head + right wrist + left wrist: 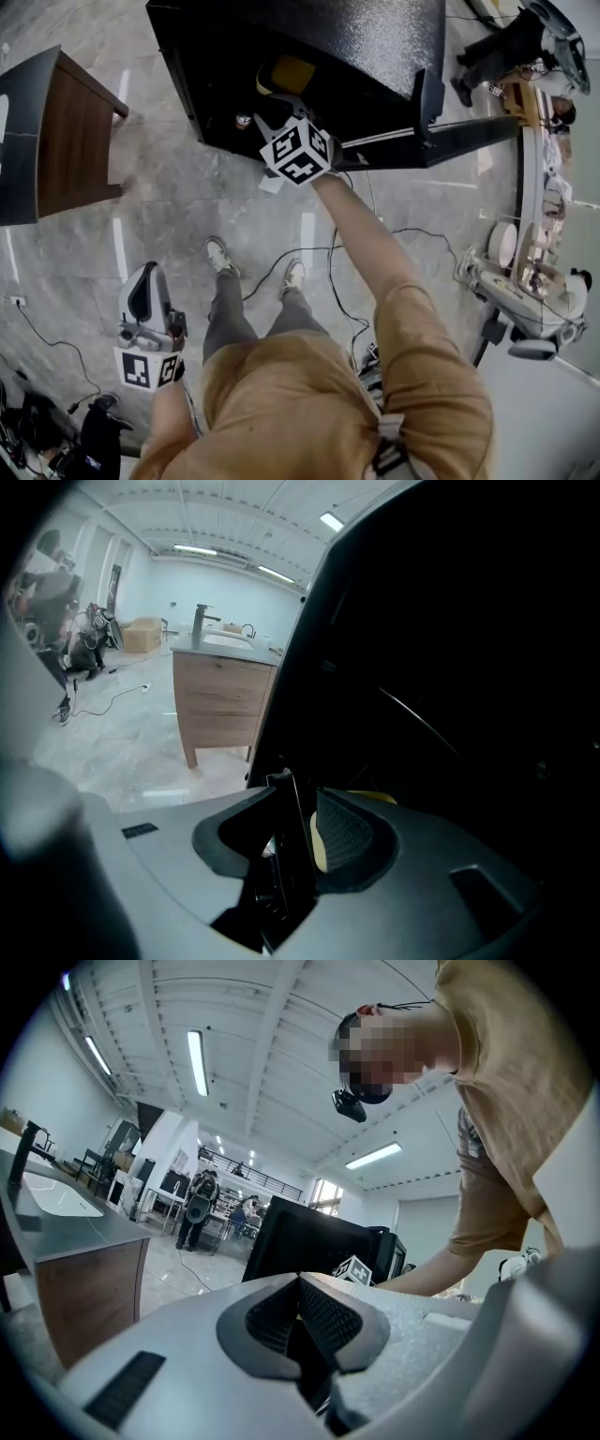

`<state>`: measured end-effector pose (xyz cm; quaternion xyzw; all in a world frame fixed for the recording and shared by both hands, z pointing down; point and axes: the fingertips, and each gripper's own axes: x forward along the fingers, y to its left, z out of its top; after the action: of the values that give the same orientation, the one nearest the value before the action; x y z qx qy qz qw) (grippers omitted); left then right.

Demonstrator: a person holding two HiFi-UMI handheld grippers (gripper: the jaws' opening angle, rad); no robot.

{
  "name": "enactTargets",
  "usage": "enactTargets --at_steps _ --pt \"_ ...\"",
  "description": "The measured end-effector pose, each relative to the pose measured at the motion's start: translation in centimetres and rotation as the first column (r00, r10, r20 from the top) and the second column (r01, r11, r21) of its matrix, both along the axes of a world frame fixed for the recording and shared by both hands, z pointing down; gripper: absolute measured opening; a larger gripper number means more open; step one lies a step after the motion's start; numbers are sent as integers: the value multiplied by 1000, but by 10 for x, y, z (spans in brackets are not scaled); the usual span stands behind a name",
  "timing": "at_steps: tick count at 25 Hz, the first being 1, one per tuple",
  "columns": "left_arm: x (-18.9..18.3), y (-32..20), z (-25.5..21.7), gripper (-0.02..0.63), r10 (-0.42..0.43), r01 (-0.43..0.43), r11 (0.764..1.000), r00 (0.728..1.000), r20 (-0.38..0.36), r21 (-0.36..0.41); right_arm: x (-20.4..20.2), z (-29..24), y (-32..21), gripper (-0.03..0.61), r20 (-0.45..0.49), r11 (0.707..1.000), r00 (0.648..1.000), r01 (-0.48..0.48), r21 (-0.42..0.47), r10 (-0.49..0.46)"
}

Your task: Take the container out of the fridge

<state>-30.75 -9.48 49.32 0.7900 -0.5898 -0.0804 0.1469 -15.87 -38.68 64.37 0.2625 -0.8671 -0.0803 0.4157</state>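
The black fridge (309,56) stands open on the floor, its door (469,136) swung out to the right. A yellow container (289,73) sits inside in the dark. My right gripper (272,111) reaches into the opening just short of it, pointing downward. In the right gripper view the jaws (305,794) stand apart, and a strip of the yellow container (319,844) shows through the gap; nothing is pressed between the pads. My left gripper (145,281) hangs low by the person's side, far from the fridge, with its jaws (300,1283) together and empty.
A wooden cabinet with a dark top (66,131) stands left of the fridge. Cables (347,253) trail across the tiled floor near the person's feet (220,255). Equipment and a bench (525,281) fill the right side. A small round object (243,120) lies at the fridge's front edge.
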Motion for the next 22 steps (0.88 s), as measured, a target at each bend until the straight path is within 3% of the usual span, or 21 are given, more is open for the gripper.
enactTargets --at_steps 11,22 --pt "-2 -10 10 2 -1 1 1000 1000 -22 -19 11 30 -36 127 -105 995 990 -94 -20 91" --pt "-22 -20 36 2 -22 20 999 999 -40 -39 9 70 -49 127 -235 998 971 -59 -29 50"
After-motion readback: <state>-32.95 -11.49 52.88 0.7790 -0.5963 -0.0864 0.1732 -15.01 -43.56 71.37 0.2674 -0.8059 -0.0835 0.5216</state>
